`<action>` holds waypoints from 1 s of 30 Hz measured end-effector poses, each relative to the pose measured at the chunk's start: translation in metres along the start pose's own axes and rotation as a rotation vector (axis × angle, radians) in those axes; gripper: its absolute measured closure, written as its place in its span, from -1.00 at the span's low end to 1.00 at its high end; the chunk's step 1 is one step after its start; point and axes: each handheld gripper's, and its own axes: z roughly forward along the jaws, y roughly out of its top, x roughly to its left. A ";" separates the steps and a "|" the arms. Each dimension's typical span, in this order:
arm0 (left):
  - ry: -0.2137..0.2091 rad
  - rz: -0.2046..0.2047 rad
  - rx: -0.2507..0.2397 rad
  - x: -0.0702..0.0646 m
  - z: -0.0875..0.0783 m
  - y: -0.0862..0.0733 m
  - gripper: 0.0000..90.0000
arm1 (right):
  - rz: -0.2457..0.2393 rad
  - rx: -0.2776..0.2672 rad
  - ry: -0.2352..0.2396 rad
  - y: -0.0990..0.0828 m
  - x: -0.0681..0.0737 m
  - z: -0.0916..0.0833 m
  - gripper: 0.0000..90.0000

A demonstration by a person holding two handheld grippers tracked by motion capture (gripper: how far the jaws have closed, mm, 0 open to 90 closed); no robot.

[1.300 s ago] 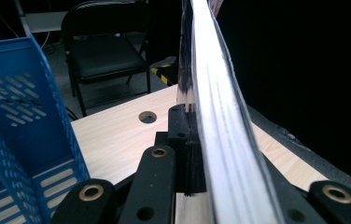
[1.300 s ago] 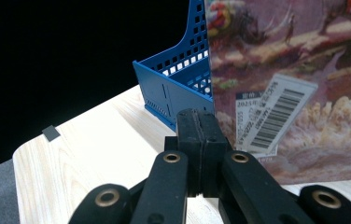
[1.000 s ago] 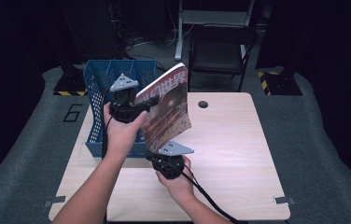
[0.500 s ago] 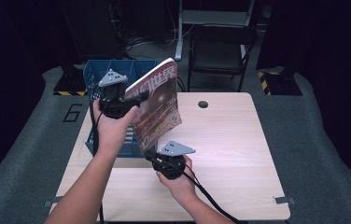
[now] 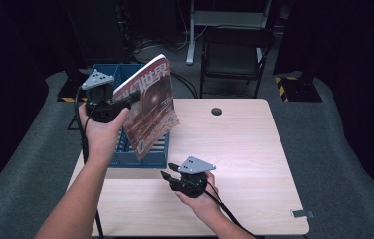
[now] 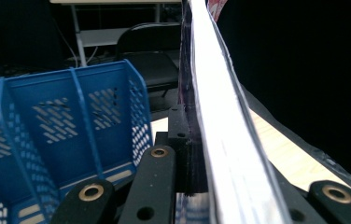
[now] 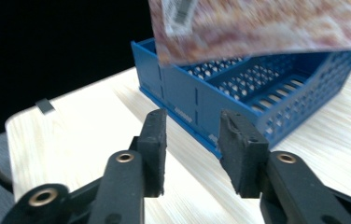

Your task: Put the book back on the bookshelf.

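One magazine held up over one blue divided basket on the desk.

We see the left tool [image 5: 125, 102] clamped on the magazine [image 5: 147, 107], holding it tilted in the air above the blue basket [image 5: 145, 158] at the desk's [image 5: 244, 144] far left; the compartments we can see are bare. The right tool [image 5: 167, 177] rests low on the near desk, jaws parted and gripping nothing. One black chair [image 5: 234, 55] stands beyond.
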 end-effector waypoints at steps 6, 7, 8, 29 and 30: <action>0.029 -0.030 -0.017 0.012 -0.008 0.000 0.87 | -0.008 0.029 -0.033 -0.012 -0.010 -0.009 0.29; 0.033 -0.033 -0.017 0.014 -0.009 0.001 0.87 | -0.005 0.027 -0.037 -0.014 -0.011 -0.011 0.29; 0.041 -0.035 -0.019 0.016 -0.011 0.001 0.87 | -0.002 0.030 -0.041 -0.015 -0.013 -0.013 0.29; 0.174 -0.071 -0.027 0.063 -0.042 -0.008 0.87 | 0.007 0.063 -0.087 -0.038 -0.037 -0.047 0.23; 0.184 -0.074 -0.027 0.066 -0.043 -0.010 0.87 | 0.011 0.060 -0.088 -0.039 -0.037 -0.047 0.23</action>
